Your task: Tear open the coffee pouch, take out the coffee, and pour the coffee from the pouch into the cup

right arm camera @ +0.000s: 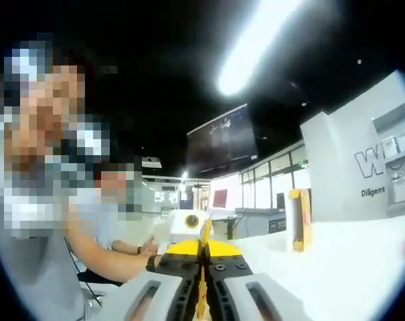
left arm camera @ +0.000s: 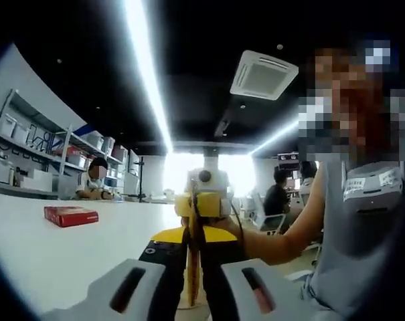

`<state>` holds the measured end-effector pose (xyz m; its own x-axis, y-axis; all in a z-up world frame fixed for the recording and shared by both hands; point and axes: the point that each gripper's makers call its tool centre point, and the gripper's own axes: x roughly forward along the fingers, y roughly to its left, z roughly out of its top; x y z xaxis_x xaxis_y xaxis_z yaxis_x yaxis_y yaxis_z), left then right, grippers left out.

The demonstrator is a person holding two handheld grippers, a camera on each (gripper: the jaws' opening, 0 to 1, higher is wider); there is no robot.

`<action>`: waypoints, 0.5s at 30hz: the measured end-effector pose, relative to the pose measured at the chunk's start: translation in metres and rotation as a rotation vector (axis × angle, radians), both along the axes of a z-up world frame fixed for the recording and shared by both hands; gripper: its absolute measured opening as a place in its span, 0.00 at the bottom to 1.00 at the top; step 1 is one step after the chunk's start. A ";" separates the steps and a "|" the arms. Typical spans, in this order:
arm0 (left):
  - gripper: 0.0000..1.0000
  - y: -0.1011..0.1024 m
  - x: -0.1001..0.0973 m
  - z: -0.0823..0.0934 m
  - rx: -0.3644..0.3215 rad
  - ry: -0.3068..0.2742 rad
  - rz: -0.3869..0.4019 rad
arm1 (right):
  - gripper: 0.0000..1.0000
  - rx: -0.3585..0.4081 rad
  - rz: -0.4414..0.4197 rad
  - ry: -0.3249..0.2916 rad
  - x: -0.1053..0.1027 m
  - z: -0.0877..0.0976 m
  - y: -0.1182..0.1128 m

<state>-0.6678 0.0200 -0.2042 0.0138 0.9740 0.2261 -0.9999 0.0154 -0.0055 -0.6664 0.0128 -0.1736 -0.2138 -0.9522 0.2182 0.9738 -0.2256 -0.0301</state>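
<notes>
Coffee pouch (left arm camera: 193, 274), yellow, edge-on at lower centre, pinched from both ends: left tongs (left arm camera: 192, 284) clamped on near edge, right tongs (right arm camera: 202, 291) on opposite edge. Red box (left arm camera: 70, 215) on white counter (left arm camera: 68, 251), left.

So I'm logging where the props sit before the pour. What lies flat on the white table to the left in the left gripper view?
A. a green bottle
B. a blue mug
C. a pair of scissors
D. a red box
D: a red box lies flat on the white table, left of the left gripper, whose jaws pinch a thin yellow pouch.
</notes>
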 end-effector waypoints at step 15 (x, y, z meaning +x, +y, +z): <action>0.05 -0.001 -0.004 -0.001 -0.013 0.038 0.031 | 0.07 -0.019 -0.036 0.029 0.000 0.018 0.001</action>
<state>-0.6718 0.0193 -0.2051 -0.0081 0.9769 0.2137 -0.9994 -0.0153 0.0322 -0.6667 0.0137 -0.1551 -0.2412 -0.9396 0.2426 0.9638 -0.2612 -0.0532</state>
